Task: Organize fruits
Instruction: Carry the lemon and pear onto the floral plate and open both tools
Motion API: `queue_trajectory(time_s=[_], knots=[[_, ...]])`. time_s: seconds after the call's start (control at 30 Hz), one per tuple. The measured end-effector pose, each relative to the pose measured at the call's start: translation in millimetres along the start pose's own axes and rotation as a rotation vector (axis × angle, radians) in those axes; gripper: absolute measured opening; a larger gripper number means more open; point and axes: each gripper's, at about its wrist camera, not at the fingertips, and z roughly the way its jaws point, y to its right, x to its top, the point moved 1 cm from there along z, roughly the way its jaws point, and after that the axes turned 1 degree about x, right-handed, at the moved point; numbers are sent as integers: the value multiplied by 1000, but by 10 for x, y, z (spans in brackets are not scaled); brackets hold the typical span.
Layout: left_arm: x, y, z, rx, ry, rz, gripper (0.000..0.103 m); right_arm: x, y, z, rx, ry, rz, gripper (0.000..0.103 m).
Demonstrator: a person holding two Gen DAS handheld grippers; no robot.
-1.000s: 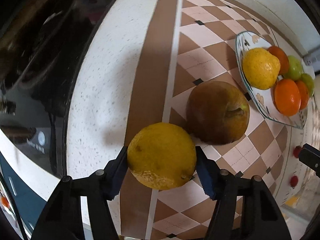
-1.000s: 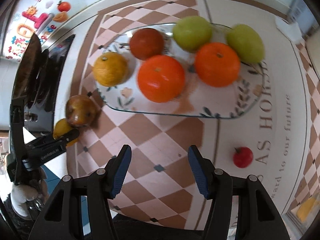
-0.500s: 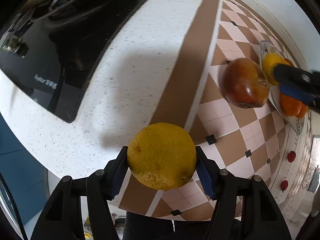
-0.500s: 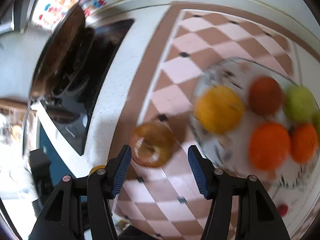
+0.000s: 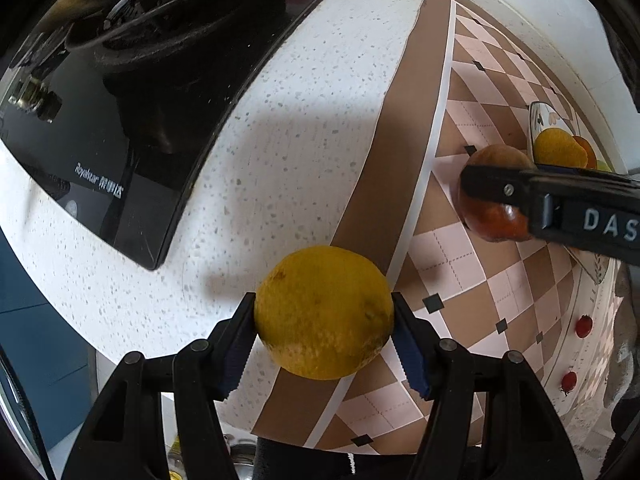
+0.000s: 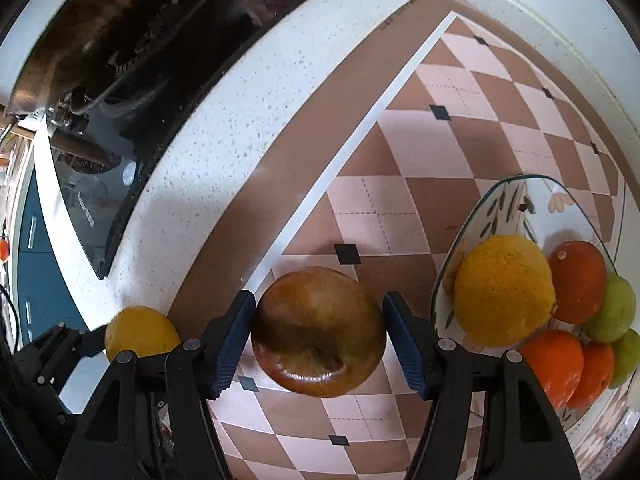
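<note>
My left gripper is shut on a yellow lemon and holds it above the counter's front edge; the lemon also shows in the right wrist view. My right gripper is open, its blue pads on either side of a brown-red apple that lies on the checkered mat. The left pad is close to the apple and a gap remains at the right pad. From the left wrist view the apple is partly hidden by the right gripper's finger. A glass plate to the right holds a yellow citrus, oranges and green fruits.
A black glass stove with a burner takes up the left of the speckled white counter. Small red cherry tomatoes lie on the mat at the right. The counter's front edge drops to blue cabinets.
My right gripper swung left from above the plate and came down around the apple. My left gripper drew back toward the counter's front edge, still holding the lemon.
</note>
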Motion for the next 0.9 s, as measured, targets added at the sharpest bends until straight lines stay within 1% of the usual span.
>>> queue_trajectory(time_s=[0.1,0.17,0.33,0.5,0.6,0.7,0.83,0.9], knots=[[54,3,4,6,-6,7,61,-67,41,-25,10,-7,25,68],[83,40,0,7,-7,11,61,-169,56,-60,20,-5,36,68],[-5,148,-27,-6,-10,24,61,-611,174,-227,48,14,53,68],[-77,313,-38,-26,-19,53,61,-1117,336,-338,58,34,108,68],[-83,478,-53,-45,-23,89,61,-1429,538,-381,76,34,168,68],[-49,670,-100,-64,-21,129,61,-1652,696,-416,95,54,248,68],[85,994,-240,-97,-3,191,61,-1803,946,-560,124,112,354,68],[201,1241,-377,-119,11,226,61,-1833,1129,-724,135,160,407,68]])
